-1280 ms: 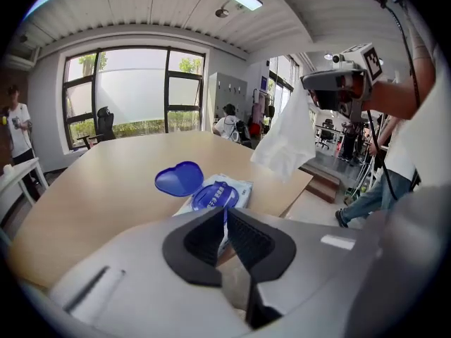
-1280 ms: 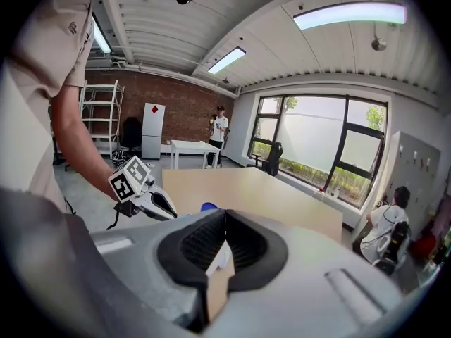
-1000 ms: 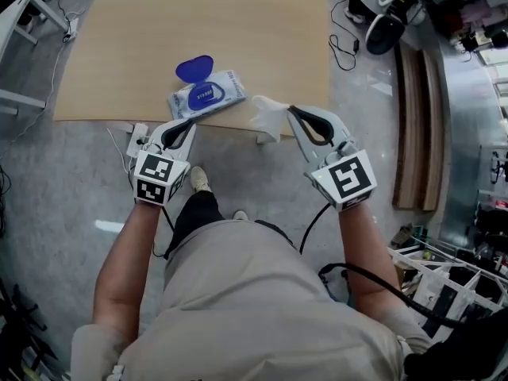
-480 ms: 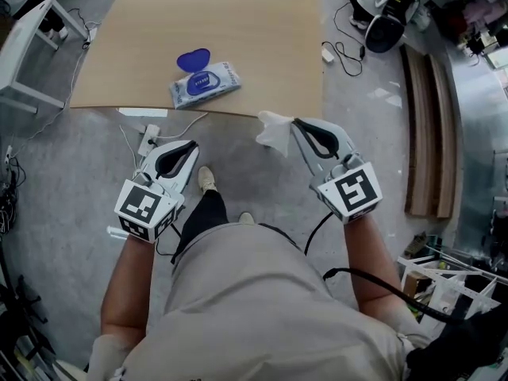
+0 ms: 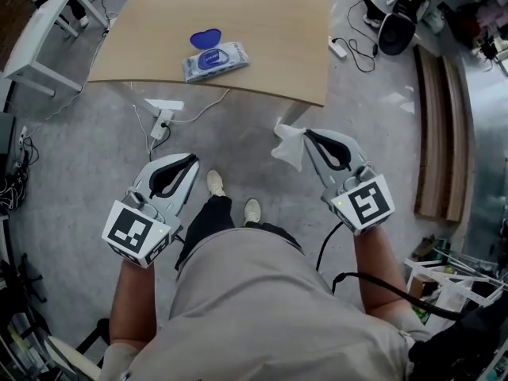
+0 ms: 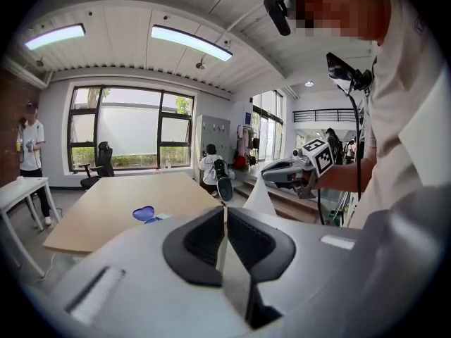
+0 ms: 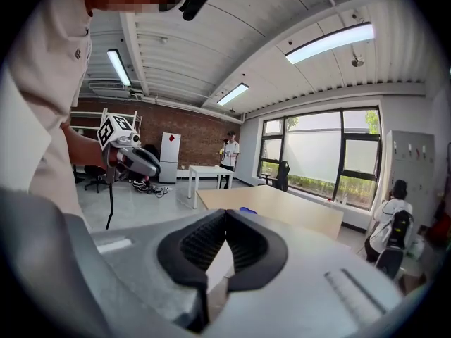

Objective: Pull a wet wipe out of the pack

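The wet wipe pack (image 5: pixel 214 60) lies on the wooden table (image 5: pixel 262 22) with its blue lid (image 5: pixel 205 38) flipped open. Both grippers hang over the floor, well back from the table. My right gripper (image 5: pixel 306 134) is shut on a white wet wipe (image 5: pixel 289 146), which sticks out to the left of its tips; in the right gripper view the wipe (image 7: pixel 218 266) shows between the closed jaws. My left gripper (image 5: pixel 193 159) is shut with nothing in it. The left gripper view shows the pack (image 6: pixel 146 215) far off on the table.
A power strip (image 5: pixel 163 120) with cables lies on the floor below the table edge. A white side table (image 5: pixel 44 18) stands at the upper left. Long wooden boards (image 5: pixel 440 125) lie at the right, with bags and shoes (image 5: pixel 397 14) beyond them. My feet (image 5: pixel 214 183) are between the grippers.
Both grippers have drawn back from the table's edge to over the floor. The wipe has stayed in the right gripper, and the pack now lies farther away.
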The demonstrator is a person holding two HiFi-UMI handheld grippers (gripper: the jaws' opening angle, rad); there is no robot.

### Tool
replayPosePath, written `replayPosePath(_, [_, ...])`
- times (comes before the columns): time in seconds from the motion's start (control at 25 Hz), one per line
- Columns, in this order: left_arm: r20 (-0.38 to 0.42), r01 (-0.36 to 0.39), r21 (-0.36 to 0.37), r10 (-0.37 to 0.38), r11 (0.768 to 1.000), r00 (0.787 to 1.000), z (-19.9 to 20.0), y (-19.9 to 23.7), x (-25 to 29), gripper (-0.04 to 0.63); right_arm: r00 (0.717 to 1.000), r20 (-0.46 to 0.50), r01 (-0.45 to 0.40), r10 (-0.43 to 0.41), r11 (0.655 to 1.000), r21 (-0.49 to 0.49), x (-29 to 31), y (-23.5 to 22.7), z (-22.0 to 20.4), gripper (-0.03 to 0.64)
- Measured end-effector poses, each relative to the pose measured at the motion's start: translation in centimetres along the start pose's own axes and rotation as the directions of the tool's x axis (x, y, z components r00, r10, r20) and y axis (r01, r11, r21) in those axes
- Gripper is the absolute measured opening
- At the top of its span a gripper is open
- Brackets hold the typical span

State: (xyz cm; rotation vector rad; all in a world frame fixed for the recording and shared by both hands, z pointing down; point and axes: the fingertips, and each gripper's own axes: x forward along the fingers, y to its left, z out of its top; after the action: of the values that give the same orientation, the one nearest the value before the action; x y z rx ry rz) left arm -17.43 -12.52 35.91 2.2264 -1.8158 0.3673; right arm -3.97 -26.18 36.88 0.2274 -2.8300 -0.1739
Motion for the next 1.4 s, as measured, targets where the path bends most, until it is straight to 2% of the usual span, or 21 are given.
replayPosePath(0.12, [0.012, 0.013, 0.006, -0.013, 1.0, 1.0, 0.8, -1.4, -2.1, 0.017, 1.0, 0.021, 0.003, -0.003, 1.0, 0.03, -1.2, 2.0, 1.5, 0.002])
replayPosePath(0.52, [0.08, 0.119, 0.024, -0.121, 0.993, 0.989, 1.8, -3.9, -9.2, 0.017, 0.998, 0.043, 0.045, -0.045, 0.999, 0.012, -3.0, 9.0, 6.3, 0.002])
replayPosePath(1.0, [0.068, 0.224, 0.053, -0.228, 0.973, 0.971, -3.3, -5.0, -24.0, 0.017, 0.992, 0.033, 0.119, -0.12, 0.993, 0.027, -4.7, 24.7, 10.7, 0.002])
replayPosePath(1.2, [0.066, 0.274, 0.088, -0.28, 0.958, 0.958, -4.4, -7.4, -25.8, 0.016, 0.99, 0.015, 0.138, -0.139, 0.99, 0.038, -7.2, 28.8, 10.3, 0.002])
replayPosePath(1.4, [0.081, 0.266, 0.118, -0.277, 0.957, 0.958, -3.7, -11.2, -28.1, 0.015, 0.992, 0.038, 0.122, -0.122, 0.992, 0.018, -10.7, 31.8, 11.2, 0.002])
